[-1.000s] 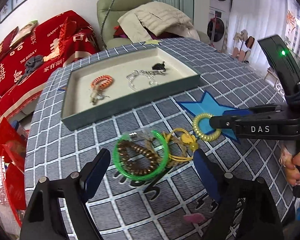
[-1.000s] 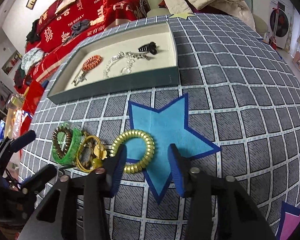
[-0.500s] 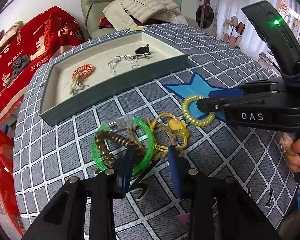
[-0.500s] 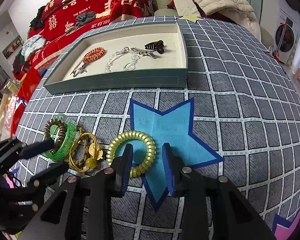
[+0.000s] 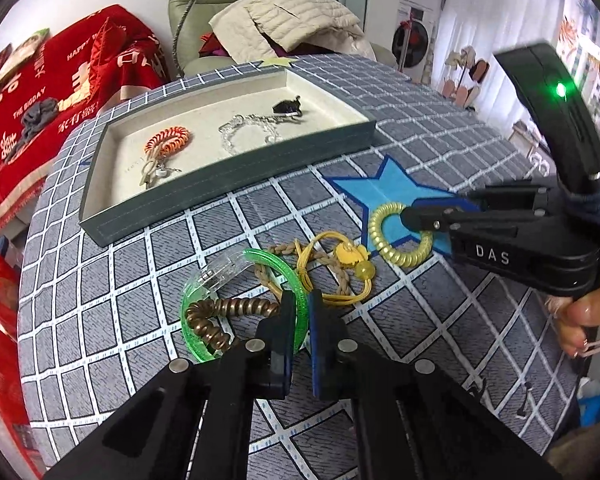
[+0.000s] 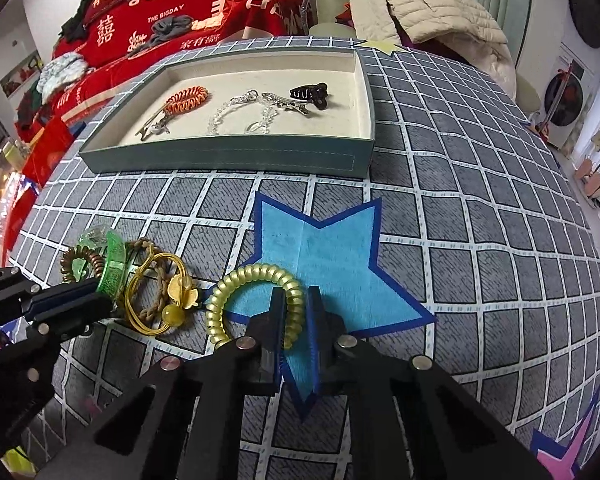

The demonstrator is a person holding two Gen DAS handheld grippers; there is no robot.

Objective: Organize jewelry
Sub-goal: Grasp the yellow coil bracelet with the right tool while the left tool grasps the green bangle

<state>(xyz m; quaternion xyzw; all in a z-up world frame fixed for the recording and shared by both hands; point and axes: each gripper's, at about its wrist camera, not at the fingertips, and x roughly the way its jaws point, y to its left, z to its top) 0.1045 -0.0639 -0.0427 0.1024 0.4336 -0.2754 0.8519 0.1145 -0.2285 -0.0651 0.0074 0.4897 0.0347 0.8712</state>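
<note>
1. Our left gripper [image 5: 302, 312]: fingers nearly closed, pinching the green bangle [image 5: 236, 308] rim between them.
2. Our right gripper [image 6: 294, 312]: fingers narrow, clamped on the gold coil hair tie [image 6: 256, 300], which lies on the blue star [image 6: 332, 256].
3. Yellow cord tie [image 5: 340, 264] sits just ahead-right of our left fingers.
4. Tray [image 6: 228, 156] lies well ahead of both grippers.

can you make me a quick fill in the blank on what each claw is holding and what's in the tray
The left claw is shut on the ____ bangle.
The right claw is shut on the ____ spiral hair tie.
The black hair clip lies inside the ____.
Missing words: green; gold; tray
</note>
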